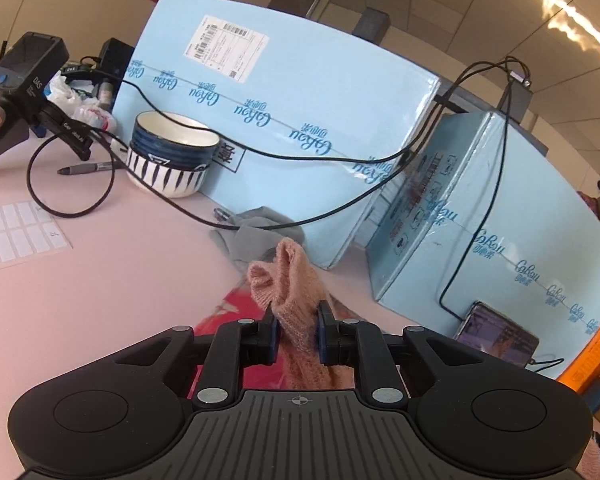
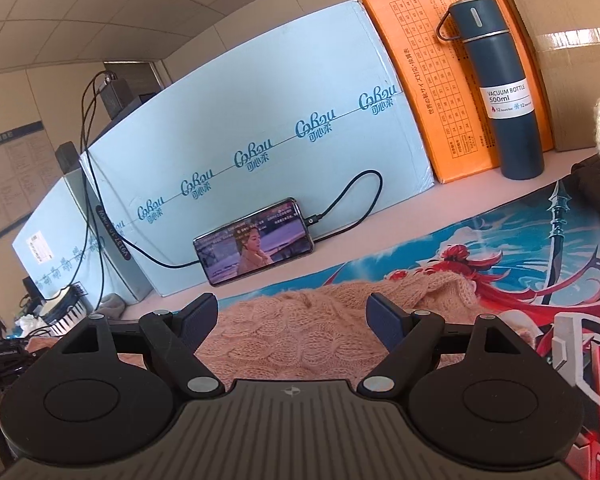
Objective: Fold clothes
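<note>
Pinching a bunched fold of the pink knit sweater [image 1: 296,300], the left hand-held gripper [image 1: 297,322] held it above the table [image 1: 100,280]; the right hand-held gripper [image 2: 292,320] hovered wide over the sweater on the printed mat [image 2: 520,264].

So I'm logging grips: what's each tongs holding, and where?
Left tongs: pink sweater, by a bunched fold. Right tongs: open, holding nothing.
</note>
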Demonstrator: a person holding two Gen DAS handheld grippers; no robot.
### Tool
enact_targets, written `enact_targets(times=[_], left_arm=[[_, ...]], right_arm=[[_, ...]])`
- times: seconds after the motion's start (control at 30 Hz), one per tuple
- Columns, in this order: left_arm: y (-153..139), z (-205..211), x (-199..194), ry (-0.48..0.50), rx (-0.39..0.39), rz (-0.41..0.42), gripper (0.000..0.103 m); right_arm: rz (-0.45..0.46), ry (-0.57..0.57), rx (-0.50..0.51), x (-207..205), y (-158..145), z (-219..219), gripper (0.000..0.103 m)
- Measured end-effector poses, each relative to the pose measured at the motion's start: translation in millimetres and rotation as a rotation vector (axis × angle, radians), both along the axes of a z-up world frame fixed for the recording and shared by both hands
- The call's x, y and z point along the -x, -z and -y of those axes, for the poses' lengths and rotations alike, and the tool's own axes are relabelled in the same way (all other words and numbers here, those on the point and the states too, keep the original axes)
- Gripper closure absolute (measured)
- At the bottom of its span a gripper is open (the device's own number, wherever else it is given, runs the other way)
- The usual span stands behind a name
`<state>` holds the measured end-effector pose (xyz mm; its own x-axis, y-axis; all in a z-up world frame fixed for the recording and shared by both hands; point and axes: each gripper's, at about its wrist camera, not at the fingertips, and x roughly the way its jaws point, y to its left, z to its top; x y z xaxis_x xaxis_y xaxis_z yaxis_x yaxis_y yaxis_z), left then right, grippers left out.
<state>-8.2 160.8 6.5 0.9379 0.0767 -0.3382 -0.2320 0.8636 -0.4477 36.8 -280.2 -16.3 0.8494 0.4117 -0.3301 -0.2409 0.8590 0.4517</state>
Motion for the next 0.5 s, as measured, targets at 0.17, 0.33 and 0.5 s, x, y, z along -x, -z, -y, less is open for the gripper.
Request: enact_targets(times=[0.17, 0.33, 0.5], left_arm=[[-16, 52, -5, 0.181, -0.026, 0.065, 0.086], [-11, 96, -14, 0.315, 0.007, 0.074, 0.086], [10, 124, -26, 0.415, 0.041, 0.016, 0.086]], right_arm=[[-0.027, -0.046, -0.026, -1, 2, -6, 0.021], [-0.073, -0.034, -0.028, -6, 9, -7, 0.021], [-0.076, -0.018, -0.027, -6, 10, -5, 0.020]])
